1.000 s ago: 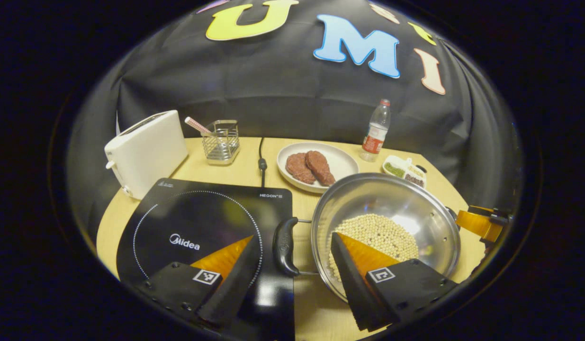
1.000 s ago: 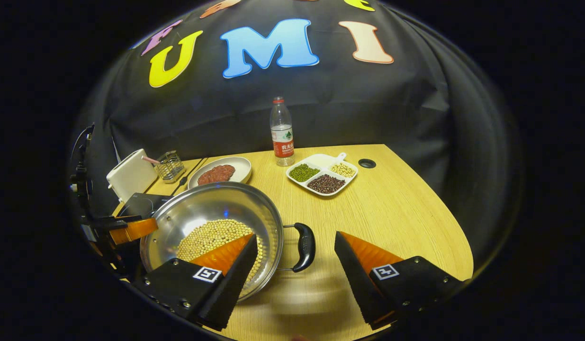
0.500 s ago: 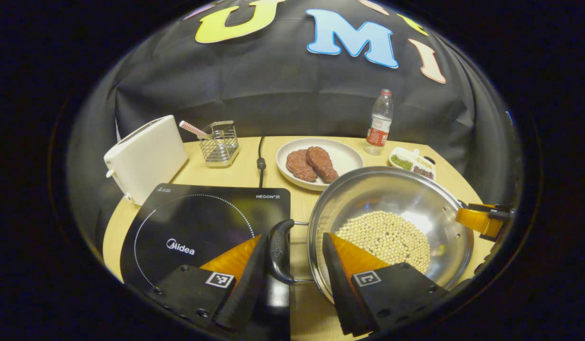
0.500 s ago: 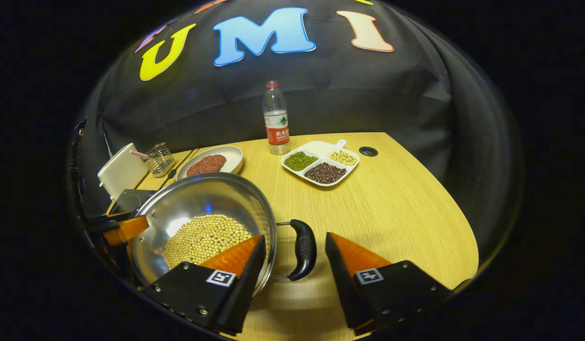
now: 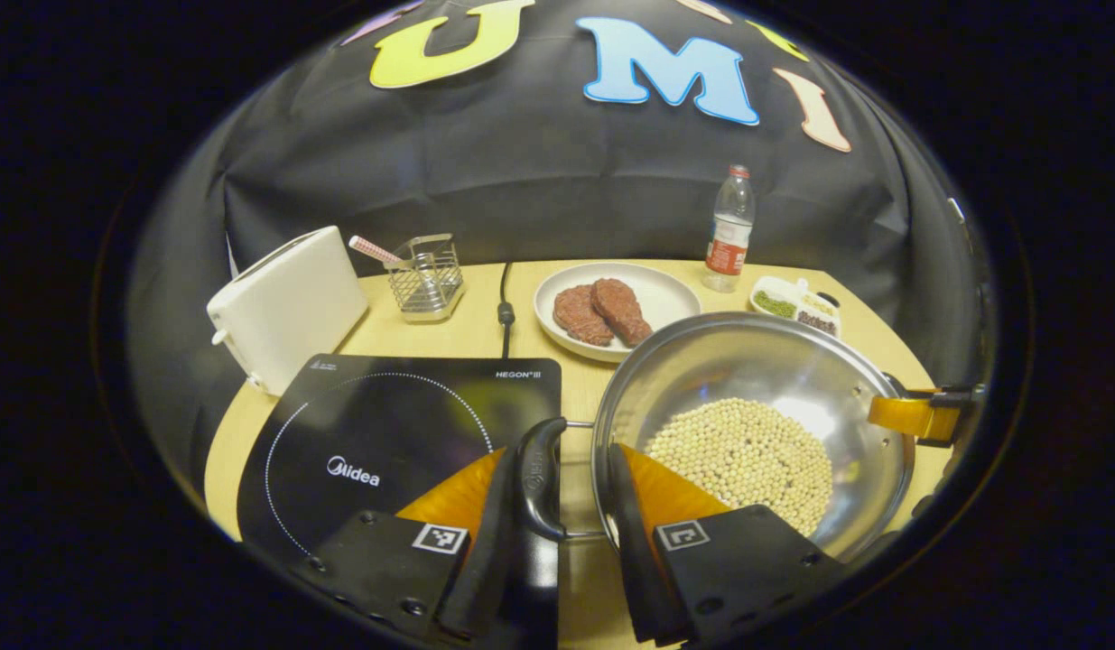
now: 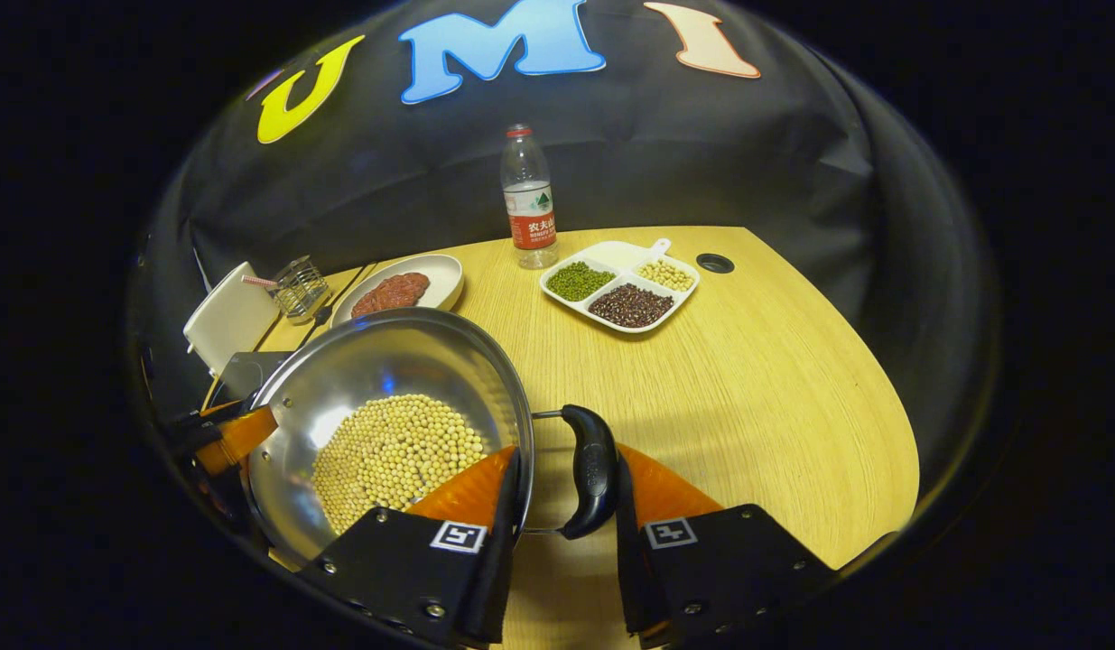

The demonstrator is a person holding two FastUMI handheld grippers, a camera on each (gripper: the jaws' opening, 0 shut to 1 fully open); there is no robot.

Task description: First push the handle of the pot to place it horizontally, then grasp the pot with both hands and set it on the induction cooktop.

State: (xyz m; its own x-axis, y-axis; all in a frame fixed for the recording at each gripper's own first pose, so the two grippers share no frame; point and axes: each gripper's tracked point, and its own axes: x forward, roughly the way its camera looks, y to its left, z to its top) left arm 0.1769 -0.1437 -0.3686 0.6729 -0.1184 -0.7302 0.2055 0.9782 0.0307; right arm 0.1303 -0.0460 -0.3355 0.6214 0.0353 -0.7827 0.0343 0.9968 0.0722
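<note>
Spreading across both views, the wooden table point(image 6: 747, 379) carries everything, and the black induction cooktop point(image 5: 385, 433) lies flat on its left part, just beside the steel pot point(image 5: 756, 397), which sits on the bare wood with pale beans heaped in its bowl. The pot is not yet on the cooktop. Behind it stand a plate of meat point(image 5: 616, 307), a white toaster point(image 5: 286, 302), a sectioned bean tray point(image 6: 622, 291) and a water bottle point(image 6: 528, 203).

The step in hand looks like the two-handed grasp. The left gripper point(image 5: 557, 496) straddles the left handle point(image 5: 539, 474), one finger touching it, the other against the pot's rim: narrowed, not yet pinching. The right gripper point(image 6: 566, 506) brackets the right handle point(image 6: 593, 469) likewise; I cannot tell if both fingers press.

Next, I judge, both must clamp firmly, then lift level so no beans spill.
</note>
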